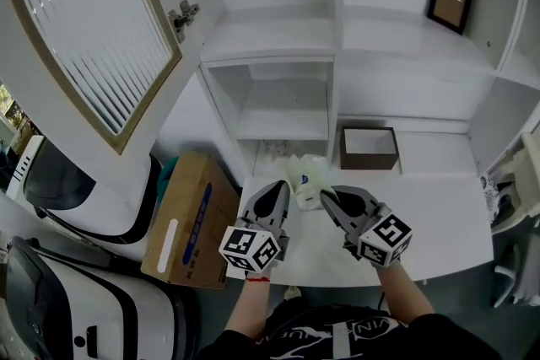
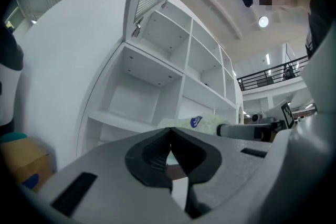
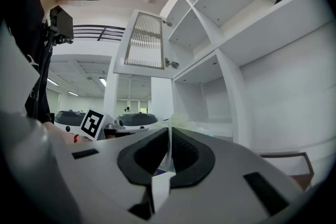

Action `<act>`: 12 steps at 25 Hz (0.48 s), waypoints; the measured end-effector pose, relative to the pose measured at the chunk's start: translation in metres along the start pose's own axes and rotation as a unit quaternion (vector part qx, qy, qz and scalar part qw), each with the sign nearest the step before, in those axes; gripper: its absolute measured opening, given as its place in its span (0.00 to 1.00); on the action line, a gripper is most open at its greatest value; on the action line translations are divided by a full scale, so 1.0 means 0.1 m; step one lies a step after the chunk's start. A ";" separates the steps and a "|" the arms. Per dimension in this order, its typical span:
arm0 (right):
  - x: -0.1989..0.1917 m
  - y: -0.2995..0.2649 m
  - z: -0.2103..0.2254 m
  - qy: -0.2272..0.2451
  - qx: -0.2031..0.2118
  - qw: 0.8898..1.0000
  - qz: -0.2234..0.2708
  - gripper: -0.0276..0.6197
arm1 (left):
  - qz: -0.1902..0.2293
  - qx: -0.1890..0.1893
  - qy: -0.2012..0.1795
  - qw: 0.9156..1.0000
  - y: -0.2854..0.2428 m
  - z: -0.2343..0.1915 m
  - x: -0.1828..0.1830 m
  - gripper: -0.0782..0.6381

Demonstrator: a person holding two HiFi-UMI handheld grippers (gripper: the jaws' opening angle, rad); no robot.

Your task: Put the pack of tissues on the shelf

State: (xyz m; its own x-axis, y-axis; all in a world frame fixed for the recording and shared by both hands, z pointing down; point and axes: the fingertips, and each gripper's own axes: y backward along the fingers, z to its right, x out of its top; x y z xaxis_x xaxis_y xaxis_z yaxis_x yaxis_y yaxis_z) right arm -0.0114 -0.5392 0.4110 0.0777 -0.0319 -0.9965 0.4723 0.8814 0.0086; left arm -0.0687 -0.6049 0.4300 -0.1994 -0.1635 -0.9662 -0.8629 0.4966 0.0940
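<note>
Pinching the thin wrapper from both sides, the left gripper [image 1: 284,186] and the right gripper [image 1: 328,196] are each closing tight on the film of the pack of tissues [image 1: 305,176]. They are holding it between them, just over the white table [image 1: 439,219] and in front of the shelf [image 1: 283,127]. To do this step well, I am thinking both hands should travel at one pace (the film looks easy to tear). The pack should go in level and lie on the board before the jaws part.
</note>
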 end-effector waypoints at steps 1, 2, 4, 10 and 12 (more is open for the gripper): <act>0.02 -0.04 0.01 0.005 -0.004 1.000 0.001 0.06 | 0.000 -0.004 0.002 1.000 -0.01 -0.03 0.01 0.12; 0.05 -0.07 0.02 0.011 -0.006 1.000 0.003 0.06 | 0.000 -0.009 0.004 1.000 -0.03 -0.05 0.02 0.12; 0.12 -0.15 0.04 0.020 -0.012 1.000 0.008 0.06 | 0.001 -0.020 0.004 1.000 -0.07 -0.10 0.06 0.12; 0.23 -0.44 0.13 0.030 -0.035 0.999 0.025 0.06 | -0.002 -0.051 0.013 0.999 -0.17 -0.30 0.11 0.12; 0.25 -0.54 0.16 0.033 -0.041 0.998 0.028 0.06 | -0.006 -0.061 0.015 0.998 -0.20 -0.36 0.12 0.12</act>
State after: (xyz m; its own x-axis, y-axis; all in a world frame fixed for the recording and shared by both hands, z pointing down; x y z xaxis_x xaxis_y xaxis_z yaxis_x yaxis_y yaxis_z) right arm -0.0206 -0.5954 0.3868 0.0436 0.0469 -0.9979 0.3953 0.9166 0.0603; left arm -0.0709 -0.6476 0.4251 -0.2010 -0.1957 -0.9598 -0.9148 0.3878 0.1125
